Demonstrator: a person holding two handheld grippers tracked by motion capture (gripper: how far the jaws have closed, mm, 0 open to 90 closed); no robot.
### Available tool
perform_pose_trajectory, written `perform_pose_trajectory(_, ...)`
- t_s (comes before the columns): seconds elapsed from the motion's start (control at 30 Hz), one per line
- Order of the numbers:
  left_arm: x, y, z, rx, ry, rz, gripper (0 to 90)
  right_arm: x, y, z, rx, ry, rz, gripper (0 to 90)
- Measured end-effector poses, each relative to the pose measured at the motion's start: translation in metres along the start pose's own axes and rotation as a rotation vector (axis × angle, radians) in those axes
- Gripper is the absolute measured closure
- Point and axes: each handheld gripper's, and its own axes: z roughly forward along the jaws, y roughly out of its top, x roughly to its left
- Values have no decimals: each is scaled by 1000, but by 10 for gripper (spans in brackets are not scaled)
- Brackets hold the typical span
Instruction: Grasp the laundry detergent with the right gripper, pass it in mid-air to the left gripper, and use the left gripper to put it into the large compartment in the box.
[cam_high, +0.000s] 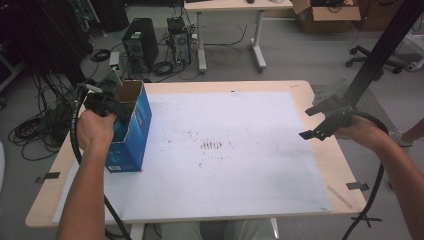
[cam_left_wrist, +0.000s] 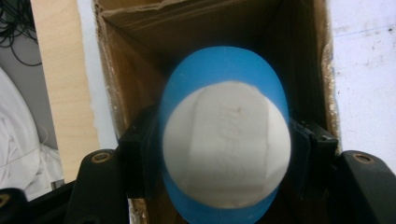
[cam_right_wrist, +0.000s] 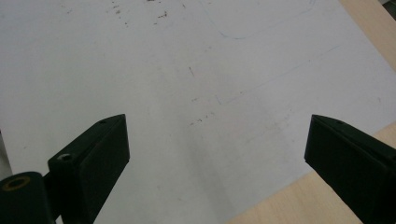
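High view: the left gripper (cam_high: 102, 102) is held over the open top of a blue box (cam_high: 131, 131) at the table's (cam_high: 320, 165) left edge; the right gripper (cam_high: 325, 125) is held at the right edge.
Left gripper view: a blue and white ball (cam_left_wrist: 226, 135) is clamped between the jaws, above the box's cardboard inside.
Right gripper view: the jaws are spread wide over the white sheet (cam_right_wrist: 196, 84).
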Motion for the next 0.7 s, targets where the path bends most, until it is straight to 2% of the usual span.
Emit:
perform_pose_trajectory(0.17, 1, -2, 6, 7, -9, -3, 380, 1, 0, 1, 1, 2, 1, 64)
perform_pose_trajectory(0.57, 4, 1, 8, 10, -19, -7, 377, 1, -6, 2, -6, 16, 21, 66)
perform_pose_trajectory(0.7, 5, 0, 7, -3, -21, -12, 373, 1, -7, 2, -3, 18, 22, 66)
